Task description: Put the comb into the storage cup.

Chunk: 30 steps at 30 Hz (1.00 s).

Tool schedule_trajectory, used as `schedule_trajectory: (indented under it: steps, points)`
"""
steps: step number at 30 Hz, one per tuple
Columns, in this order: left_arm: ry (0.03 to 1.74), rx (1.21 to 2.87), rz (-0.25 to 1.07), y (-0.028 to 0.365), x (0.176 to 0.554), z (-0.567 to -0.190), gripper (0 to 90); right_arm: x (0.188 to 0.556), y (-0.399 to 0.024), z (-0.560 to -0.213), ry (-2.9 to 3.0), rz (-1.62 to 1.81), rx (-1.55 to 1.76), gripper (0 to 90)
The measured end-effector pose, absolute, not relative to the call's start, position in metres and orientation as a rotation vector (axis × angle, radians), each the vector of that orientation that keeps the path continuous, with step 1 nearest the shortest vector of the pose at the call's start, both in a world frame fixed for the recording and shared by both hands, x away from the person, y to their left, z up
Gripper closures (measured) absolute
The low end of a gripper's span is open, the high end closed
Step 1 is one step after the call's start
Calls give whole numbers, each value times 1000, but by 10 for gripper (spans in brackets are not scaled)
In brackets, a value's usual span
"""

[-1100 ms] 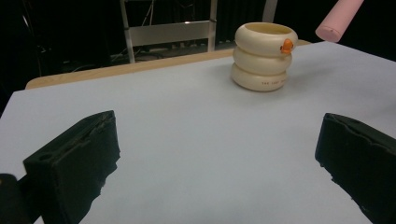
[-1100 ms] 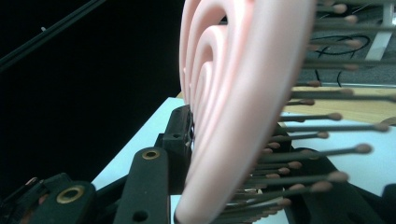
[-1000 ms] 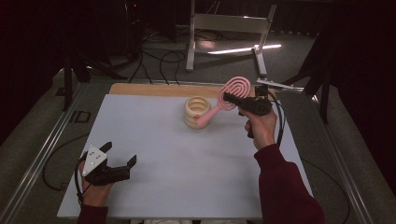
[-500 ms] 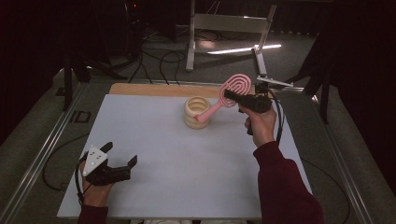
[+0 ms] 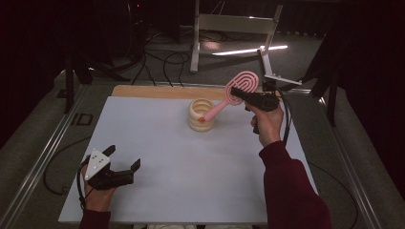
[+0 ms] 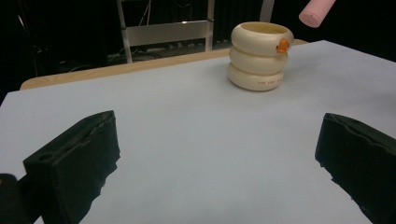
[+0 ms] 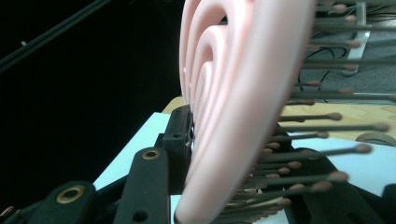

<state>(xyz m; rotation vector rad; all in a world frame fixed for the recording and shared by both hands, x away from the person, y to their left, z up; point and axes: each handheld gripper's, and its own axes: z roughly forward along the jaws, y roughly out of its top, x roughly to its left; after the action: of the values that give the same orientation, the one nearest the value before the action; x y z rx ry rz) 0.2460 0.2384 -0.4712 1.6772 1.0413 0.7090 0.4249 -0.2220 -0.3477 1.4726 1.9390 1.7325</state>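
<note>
Between right claw (image 5: 239,94) jaws, pink hairbrush (image 5: 239,86)

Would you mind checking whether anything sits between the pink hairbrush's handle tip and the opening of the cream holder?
Nothing visible does. The right gripper holds the pink hairbrush by its head, handle tip over the cream holder.

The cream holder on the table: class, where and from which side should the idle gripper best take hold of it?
Probably across the ribbed wall of the cream holder, coming level from the near side with the open left gripper. It stands upright, and its grooves would seat the pads, while the pink brush hangs above its rim.
</note>
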Motion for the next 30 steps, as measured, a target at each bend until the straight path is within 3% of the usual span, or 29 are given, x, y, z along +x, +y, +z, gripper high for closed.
schedule_trajectory:
  steps: [30]
  points:
    - [1040,1680,703,237,246,-472,5,448,-225,-343,1840,1678,1529,637]
